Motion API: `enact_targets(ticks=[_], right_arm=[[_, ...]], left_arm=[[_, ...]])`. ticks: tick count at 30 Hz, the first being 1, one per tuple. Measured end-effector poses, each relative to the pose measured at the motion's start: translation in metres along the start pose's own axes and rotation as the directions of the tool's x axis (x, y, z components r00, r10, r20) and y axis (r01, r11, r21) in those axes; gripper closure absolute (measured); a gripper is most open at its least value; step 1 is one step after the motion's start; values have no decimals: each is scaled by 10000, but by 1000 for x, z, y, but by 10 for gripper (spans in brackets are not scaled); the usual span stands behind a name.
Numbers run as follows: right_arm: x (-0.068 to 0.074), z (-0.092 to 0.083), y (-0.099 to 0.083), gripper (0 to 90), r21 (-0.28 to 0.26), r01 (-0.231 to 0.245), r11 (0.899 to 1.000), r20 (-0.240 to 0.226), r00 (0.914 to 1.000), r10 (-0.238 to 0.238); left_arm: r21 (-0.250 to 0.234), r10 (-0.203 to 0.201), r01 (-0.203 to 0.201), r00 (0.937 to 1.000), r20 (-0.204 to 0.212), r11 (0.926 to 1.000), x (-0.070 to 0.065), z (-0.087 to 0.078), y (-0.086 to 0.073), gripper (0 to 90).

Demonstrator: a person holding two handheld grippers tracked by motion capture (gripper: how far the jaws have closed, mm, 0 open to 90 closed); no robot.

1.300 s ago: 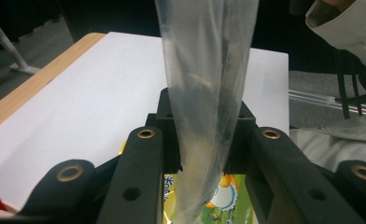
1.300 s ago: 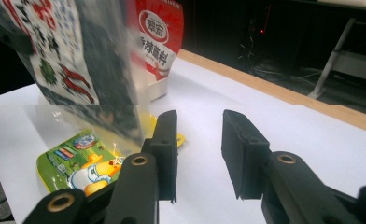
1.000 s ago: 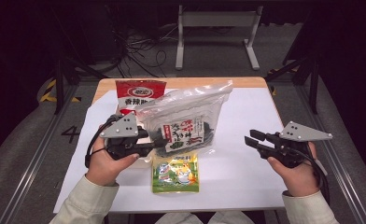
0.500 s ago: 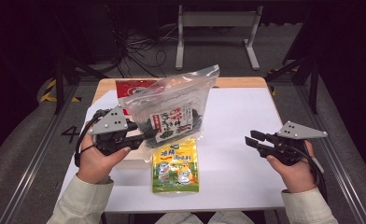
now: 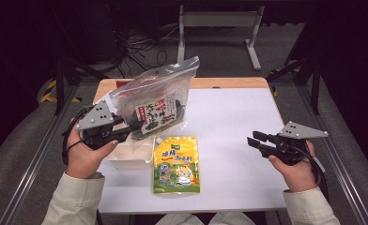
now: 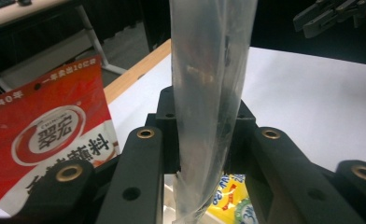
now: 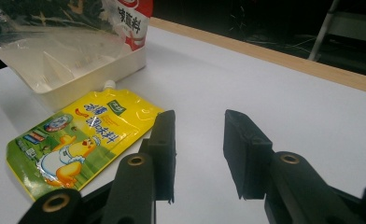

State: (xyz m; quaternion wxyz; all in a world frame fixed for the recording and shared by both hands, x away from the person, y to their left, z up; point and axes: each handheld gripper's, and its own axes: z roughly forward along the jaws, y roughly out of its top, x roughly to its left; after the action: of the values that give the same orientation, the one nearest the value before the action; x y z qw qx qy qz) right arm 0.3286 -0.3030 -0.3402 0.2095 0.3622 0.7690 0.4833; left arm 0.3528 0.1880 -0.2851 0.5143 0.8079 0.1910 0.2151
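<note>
Left tool (image 5: 134, 126): your jaws are clamped on the clear bag (image 5: 156, 101) of dark snack, lifted above the white tray (image 5: 128, 158).
Right tool (image 5: 256, 140): your jaws stand apart with nothing between them, well to the right of the tray.
Yellow pouch (image 5: 176, 164): flat on the worktop (image 5: 229, 122), just right of the tray.
Red packet (image 6: 45, 140): behind the tray.

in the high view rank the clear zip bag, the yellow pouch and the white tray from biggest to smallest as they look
1. clear zip bag, though it is lifted nearer the camera in the left gripper, which flatters it.
2. yellow pouch.
3. white tray, partly hidden behind the bag and hand, so its rank is unsure.
</note>
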Motion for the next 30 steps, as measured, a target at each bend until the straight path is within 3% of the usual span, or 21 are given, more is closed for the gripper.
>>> enact_targets(ticks=[17, 30], right_arm=[[-1, 2, -3, 632, 56, -91, 9999, -8, 10000, 91], [-2, 5, -4, 617, 306, 298, 9991, 92, 9995, -301]], left_arm=[[-40, -126, 125, 9993, -341, 9999, 27, -11, -20, 740], [116, -136, 143, 9980, -621, 9998, 42, -15, -36, 740]])
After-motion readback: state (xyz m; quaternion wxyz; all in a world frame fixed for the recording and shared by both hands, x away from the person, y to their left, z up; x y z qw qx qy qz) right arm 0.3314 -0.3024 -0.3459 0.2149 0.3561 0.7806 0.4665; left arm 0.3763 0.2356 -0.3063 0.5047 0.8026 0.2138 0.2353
